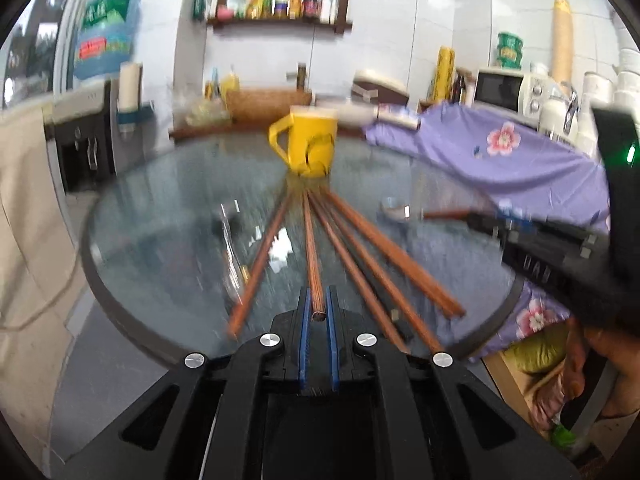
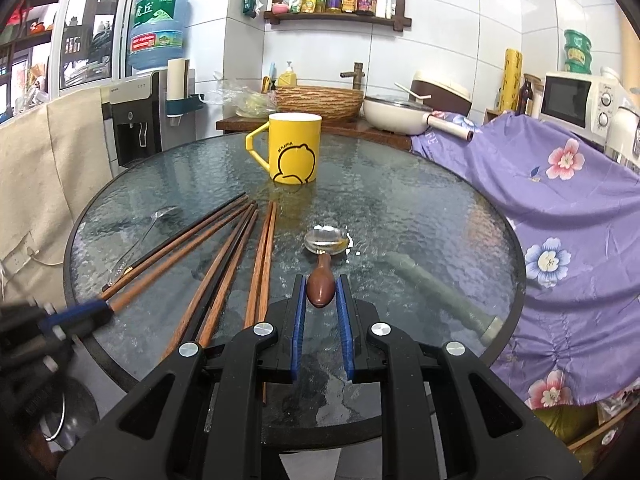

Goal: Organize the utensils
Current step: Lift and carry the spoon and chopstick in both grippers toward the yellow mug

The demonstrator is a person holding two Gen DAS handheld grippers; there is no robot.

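Gripping two utensils at once, pickup step. Left hand-held gripper [image 1: 319, 312] is clamped tight on the near end of one brown chopstick [image 1: 312, 256]; its far tip points at the yellow mug [image 1: 308, 146]. Left view is blurred, so can't tell if the stick is clear of the glass yet.

Right hand-held gripper [image 2: 322, 300] is nearly closed, blue pads either side of the wooden-handled spoon [image 2: 322, 268], on the fat end of the handle. Pads look to be pressing it, I'd call it held. Metal bowl of the spoon lies on the glass ahead, toward the mug.

Rest of the chopsticks [image 2: 224, 264] fan out on the round glass bench [image 2: 420, 208] left of the spoon, tips converging toward the mug. A clear plastic spoon [image 2: 140, 240] lies at the far left of the fan, beside the outermost stick. A grey utensil [image 2: 436, 284] lies to the right, near the bench edge. Mug stands upright at the far side, nothing seen inside it.

Next, imo: lift both, tilt tips down, drop into the mug one at a time. Needs the stick raised enough to clear the rim w/o knocking the mug, and the two hands kept apart at the mouth. Then back for the remaining sticks and spoons.
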